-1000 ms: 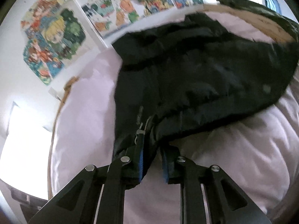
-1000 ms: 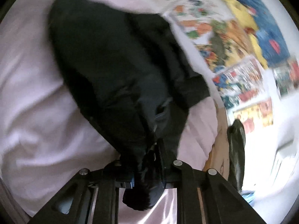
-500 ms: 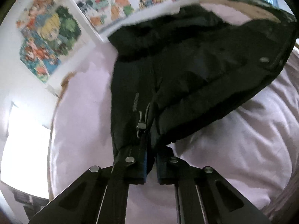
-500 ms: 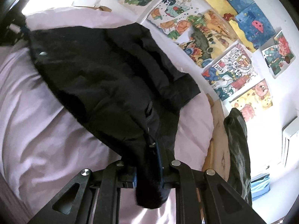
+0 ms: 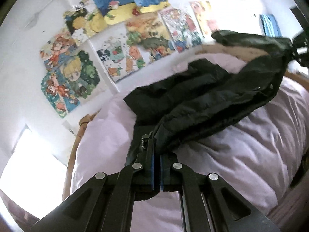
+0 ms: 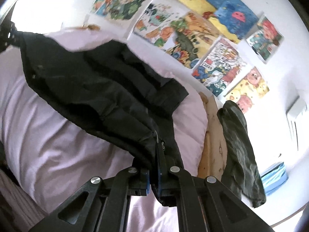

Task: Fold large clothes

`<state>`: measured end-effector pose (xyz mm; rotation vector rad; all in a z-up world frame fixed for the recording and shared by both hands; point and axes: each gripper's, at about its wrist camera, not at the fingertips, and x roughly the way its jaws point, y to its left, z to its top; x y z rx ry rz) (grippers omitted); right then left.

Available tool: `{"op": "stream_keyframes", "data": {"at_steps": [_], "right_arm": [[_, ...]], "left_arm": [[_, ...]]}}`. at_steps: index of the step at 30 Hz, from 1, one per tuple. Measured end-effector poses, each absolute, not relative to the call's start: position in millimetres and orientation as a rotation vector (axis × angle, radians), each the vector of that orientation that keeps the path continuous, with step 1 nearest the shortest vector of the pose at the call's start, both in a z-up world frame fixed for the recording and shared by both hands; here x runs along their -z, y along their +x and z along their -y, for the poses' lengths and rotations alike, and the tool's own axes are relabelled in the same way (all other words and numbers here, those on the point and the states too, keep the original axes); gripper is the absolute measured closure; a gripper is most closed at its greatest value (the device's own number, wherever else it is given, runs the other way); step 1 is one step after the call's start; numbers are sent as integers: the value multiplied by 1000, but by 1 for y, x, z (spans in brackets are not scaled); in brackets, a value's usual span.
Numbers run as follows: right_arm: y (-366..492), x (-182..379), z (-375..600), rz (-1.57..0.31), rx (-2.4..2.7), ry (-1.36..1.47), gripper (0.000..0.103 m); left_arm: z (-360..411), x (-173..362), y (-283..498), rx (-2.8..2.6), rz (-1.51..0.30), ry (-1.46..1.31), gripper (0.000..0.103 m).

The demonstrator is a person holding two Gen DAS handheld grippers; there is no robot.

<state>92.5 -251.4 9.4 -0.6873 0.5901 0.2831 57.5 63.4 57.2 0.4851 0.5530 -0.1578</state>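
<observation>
the left tool (image 5: pixel 157 155) is pinching one bottom corner of the black jacket (image 5: pixel 202 100), its blue pads pressed together on the cloth right beside the zip pull (image 5: pixel 144 138). moving right, the hem hangs in a sagging line between the two grips, clear of the pink bedding (image 5: pixel 241 154), while the far part of the jacket lies on the bed below the wall of drawings (image 5: pixel 135 38). at the right end the right tool (image 6: pixel 156 166) is clamped on the other corner, a tuft of fabric poking out under its pads. a dark green garment (image 6: pixel 237 145) is draped over the wooden bed frame (image 6: pixel 210 135) off to the right (not part of this fold, by the look of it).

the fold seems barely started: both corners are gripped and raised, but no crease is laid yet; carrying the hem over toward the collar and flattening it is left. the jacket looks padded, matte, heavy and slack.
</observation>
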Motion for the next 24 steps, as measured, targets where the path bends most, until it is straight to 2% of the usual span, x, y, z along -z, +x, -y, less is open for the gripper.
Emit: {"op": "stream_keyframes", "data": {"at_steps": [7,15,24], "right_arm": [[124,-34,243,-529,-220,-643,98],[205,-64,242,-461,-122,-563,98],[303,-81,226,-375,-42,-493,98]], "left_arm": [[-42,-90,88,62,-472,542,100],[-38,-123,197,-52,-404,492,100],[-44,-125,290,-165,-329,367,100]]}}
